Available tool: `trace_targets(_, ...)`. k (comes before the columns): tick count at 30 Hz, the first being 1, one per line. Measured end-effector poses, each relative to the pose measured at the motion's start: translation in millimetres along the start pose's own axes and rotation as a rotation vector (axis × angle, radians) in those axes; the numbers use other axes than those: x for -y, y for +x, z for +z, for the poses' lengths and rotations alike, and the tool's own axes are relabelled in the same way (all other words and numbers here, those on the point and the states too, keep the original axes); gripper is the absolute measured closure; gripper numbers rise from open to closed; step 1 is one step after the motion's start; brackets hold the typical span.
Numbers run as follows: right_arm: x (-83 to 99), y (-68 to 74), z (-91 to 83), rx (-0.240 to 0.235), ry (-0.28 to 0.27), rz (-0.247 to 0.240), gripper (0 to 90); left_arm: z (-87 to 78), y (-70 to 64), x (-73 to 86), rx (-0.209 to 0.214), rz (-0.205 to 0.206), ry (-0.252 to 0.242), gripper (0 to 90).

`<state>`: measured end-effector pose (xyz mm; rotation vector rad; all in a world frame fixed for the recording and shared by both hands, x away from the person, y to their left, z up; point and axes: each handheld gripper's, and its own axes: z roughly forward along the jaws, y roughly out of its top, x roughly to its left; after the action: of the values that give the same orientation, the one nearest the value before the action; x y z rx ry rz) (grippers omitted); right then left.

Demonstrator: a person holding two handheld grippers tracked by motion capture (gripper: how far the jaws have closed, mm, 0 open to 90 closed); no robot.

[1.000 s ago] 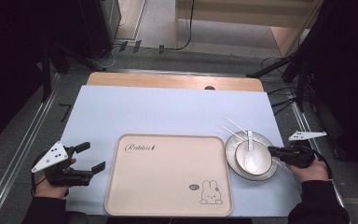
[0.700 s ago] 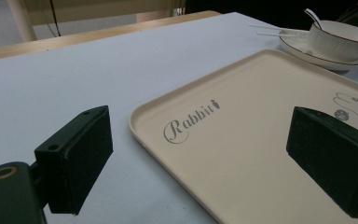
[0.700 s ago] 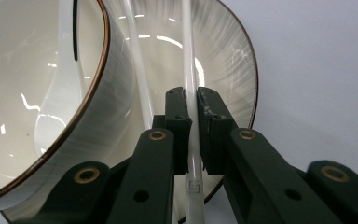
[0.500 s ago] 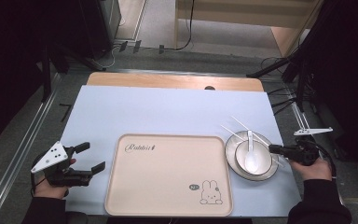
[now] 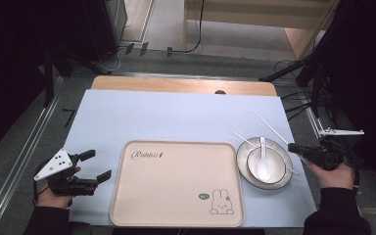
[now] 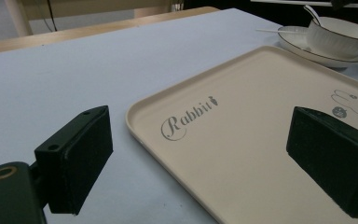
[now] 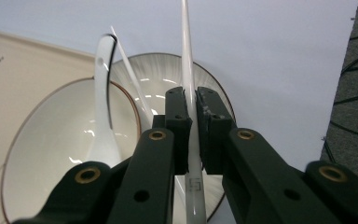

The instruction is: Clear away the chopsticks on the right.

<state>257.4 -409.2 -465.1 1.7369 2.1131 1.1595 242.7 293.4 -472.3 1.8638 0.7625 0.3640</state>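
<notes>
Chopstick (image 7: 187, 60) in right claw (image 7: 192, 122), pointing away.

L gripper (image 5: 97, 165) rests low at the near-left, held in the left hand (image 5: 54, 193), jaws wide apart, pointing right. R gripper (image 7: 192, 116) sits at the far right in the right hand (image 5: 334, 175), jaws pressed nearly together, pointing left.

Right gripper (image 5: 297, 148) farther from bowl (image 5: 264, 164).
</notes>
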Motion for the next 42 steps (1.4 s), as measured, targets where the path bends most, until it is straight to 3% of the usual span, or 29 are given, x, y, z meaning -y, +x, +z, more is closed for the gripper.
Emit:
trace_targets(10, -13.1, 20.8, -2.9, 0.003, -0.014, -0.001, 85.1, 0.4, 0.9, 0.5, 0.001, -0.008, 0.013, 7.3)
trace_targets(18, -19.0, 46.3, -7.7, -0.002, -0.017, -0.010, 85.1, 0.5, 1.5, 0.6, -0.002, -0.007, 0.015, 7.3)
trace_targets(29, -10.6, 84.5, -11.1, -0.039, -0.026, -0.035, 85.1, 2.7, 1.7, 0.0, -0.001, -0.003, 0.016, 7.3)
trace_targets(42, 10.1, 127.1, 6.8, -0.060, 0.008, -0.104, 85.0, 2.2, 2.4, -0.1, -0.007, -0.005, 0.005, 7.3)
